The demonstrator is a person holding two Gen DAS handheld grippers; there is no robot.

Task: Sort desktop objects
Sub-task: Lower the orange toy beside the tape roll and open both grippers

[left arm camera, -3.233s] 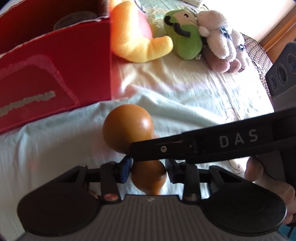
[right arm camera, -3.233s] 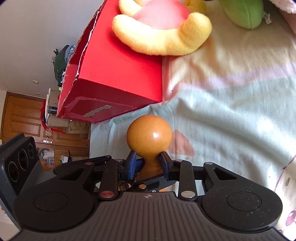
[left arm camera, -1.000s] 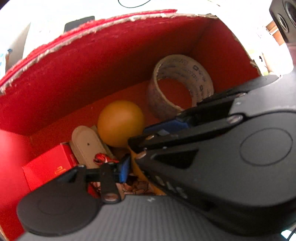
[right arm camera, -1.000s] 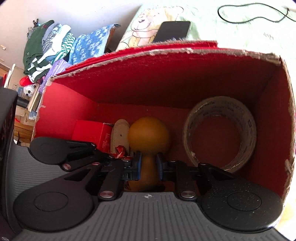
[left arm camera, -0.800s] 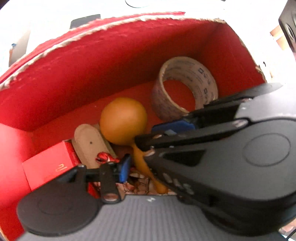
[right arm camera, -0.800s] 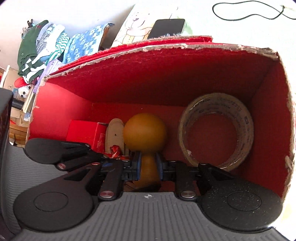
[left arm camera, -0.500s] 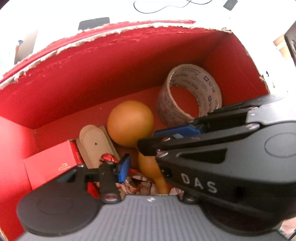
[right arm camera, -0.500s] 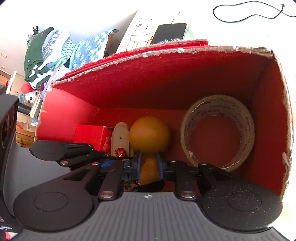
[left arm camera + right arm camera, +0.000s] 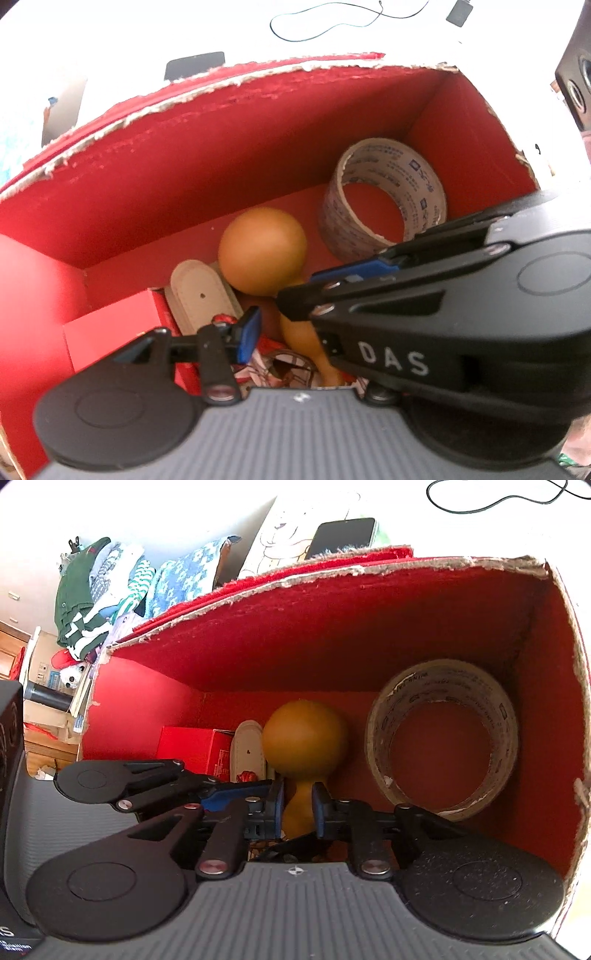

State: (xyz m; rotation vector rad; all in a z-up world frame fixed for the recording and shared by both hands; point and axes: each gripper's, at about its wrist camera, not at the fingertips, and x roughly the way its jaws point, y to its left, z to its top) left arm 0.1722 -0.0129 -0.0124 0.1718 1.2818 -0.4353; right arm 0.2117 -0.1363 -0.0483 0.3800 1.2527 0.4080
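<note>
Both grippers are down inside the red box [image 9: 332,635]. The orange gourd toy [image 9: 304,738] sits in the middle of the box, its round head up near the back wall & its thin neck pointing back at the cameras.

The right gripper [image 9: 298,808] has its two blue pads on either side of the neck, v. close to it. They look like they touch it, but I can't be sure they press. Its jaws have just been opening a bit.

The left gripper [image 9: 295,328] comes in from the left side. Its jaws have just been opening too & now stand about half open. One blue fingertip [image 9: 248,334] is clear of the gourd; the other is hidden behind the right gripper. So the left one has let go.

A big tape roll [image 9: 441,738] stands on edge to the right of the gourd, near the side wall. To the left lie a flat beige oval thing [image 9: 201,295] & a small red box [image 9: 192,751].

A black phone [image 9: 341,535] lies outside, past the back wall.
</note>
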